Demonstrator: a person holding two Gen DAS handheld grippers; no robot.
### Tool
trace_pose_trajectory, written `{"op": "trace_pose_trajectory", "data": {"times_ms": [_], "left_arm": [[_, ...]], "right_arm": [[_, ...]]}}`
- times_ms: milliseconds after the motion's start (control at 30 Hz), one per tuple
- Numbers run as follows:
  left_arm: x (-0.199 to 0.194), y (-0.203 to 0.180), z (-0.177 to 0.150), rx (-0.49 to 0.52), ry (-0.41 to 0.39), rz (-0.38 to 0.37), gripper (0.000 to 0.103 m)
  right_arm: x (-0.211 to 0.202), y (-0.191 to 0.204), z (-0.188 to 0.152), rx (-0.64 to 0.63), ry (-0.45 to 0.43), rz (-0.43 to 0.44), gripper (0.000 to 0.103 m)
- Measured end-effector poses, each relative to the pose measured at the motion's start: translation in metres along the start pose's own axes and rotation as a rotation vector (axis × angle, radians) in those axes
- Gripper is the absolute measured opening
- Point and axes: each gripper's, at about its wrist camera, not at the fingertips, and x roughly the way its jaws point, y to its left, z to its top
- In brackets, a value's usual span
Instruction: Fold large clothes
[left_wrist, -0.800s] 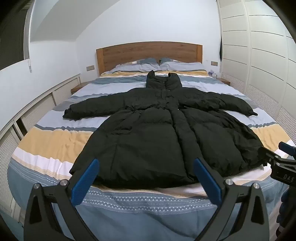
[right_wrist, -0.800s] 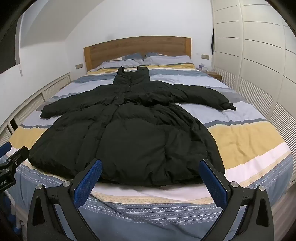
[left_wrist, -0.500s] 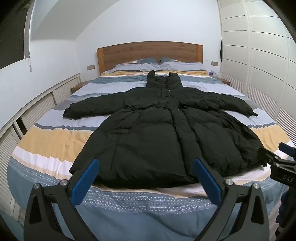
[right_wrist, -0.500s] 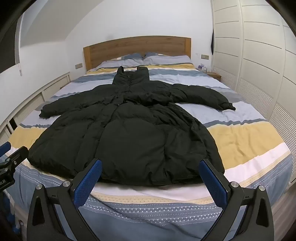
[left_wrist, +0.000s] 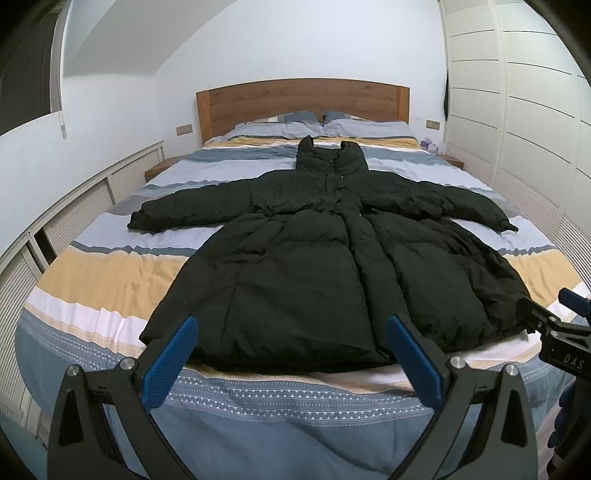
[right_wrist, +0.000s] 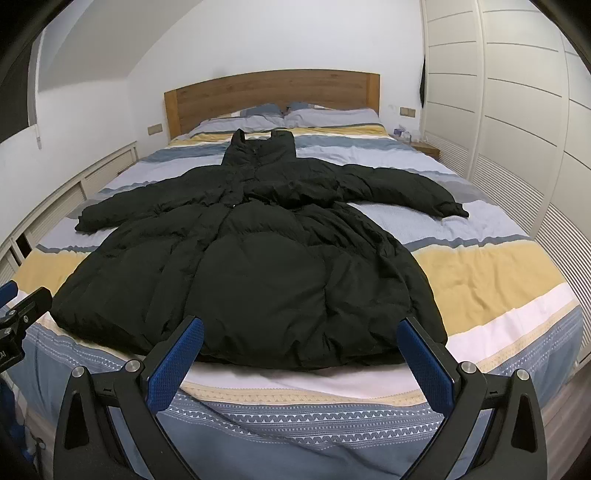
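Note:
A long black puffer coat (left_wrist: 317, 258) lies flat, front up, on a striped bed (left_wrist: 92, 280), sleeves spread to both sides and collar toward the headboard. In the right wrist view the same coat (right_wrist: 258, 266) fills the middle of the bed (right_wrist: 480, 280). My left gripper (left_wrist: 291, 332) hangs open above the bed's foot, just short of the coat's hem, nothing between its blue pads. My right gripper (right_wrist: 299, 334) is open too, near the hem's right half. Each gripper shows at the edge of the other's view: the right one (left_wrist: 554, 325) and the left one (right_wrist: 18, 306).
A wooden headboard (left_wrist: 303, 99) and pillows (left_wrist: 321, 127) stand at the far end. White wardrobe doors (left_wrist: 524, 110) run along the right side. A low white slatted wall unit (left_wrist: 74, 206) lines the left side, with small bedside tables (left_wrist: 159, 168) by the headboard.

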Motion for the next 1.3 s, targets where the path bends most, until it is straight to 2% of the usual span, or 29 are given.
{"op": "trace_pose_trajectory", "data": {"times_ms": [733, 1300], "left_arm": [[0.009, 0.001, 0.0, -0.021, 0.034, -0.042, 0.103], [0.033, 0.005, 0.001, -0.034, 0.073, -0.074, 0.103]], "right_arm": [[0.005, -0.003, -0.001, -0.01, 0.01, -0.012, 0.102], [0.023, -0.007, 0.004, -0.005, 0.028, -0.015, 0.102]]}}
